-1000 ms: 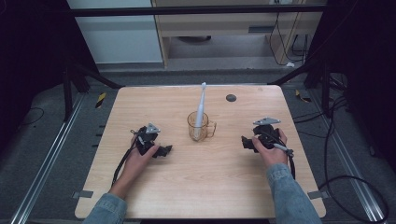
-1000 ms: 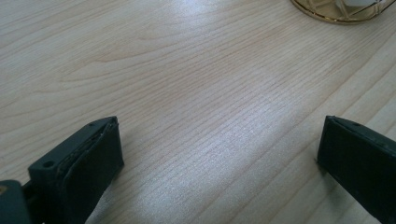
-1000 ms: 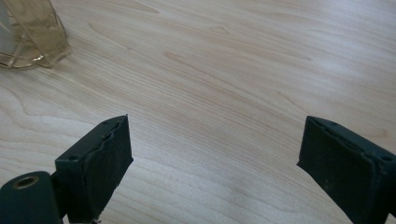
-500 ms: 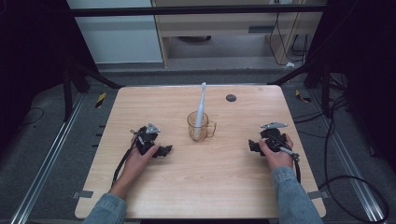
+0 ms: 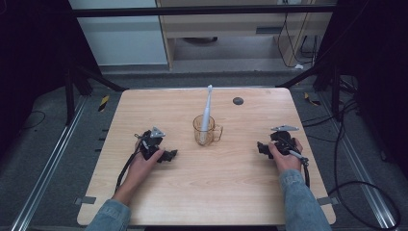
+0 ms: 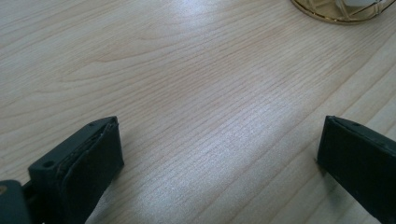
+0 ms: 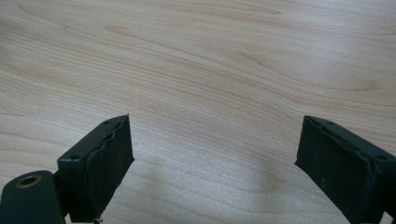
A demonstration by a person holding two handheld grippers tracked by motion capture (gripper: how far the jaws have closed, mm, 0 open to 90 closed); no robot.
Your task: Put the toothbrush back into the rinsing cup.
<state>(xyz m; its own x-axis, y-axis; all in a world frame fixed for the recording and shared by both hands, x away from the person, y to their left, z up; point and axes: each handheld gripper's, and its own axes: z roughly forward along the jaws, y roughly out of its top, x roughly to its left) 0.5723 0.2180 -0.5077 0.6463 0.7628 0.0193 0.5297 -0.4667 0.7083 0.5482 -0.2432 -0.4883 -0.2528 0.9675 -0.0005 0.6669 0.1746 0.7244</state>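
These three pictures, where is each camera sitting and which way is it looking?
High view: above the person's side, looking forward and down on the table; forearms, left gripper, right gripper, cup with toothbrush.
Left gripper view: rides the left gripper, low over the wood; open jaws, cup base.
Right gripper view: rides the right gripper; open jaws, bare wood.
Shared: the tabletop; the cup in the first two.

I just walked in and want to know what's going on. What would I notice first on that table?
Right in the middle of the wooden table stands a see-through amber cup with a white toothbrush sticking up out of it. On each side a person's hand rests on the table holding a black tool: the left gripper and the right gripper, both with fingers spread wide and empty. A small dark disc lies near the far edge.
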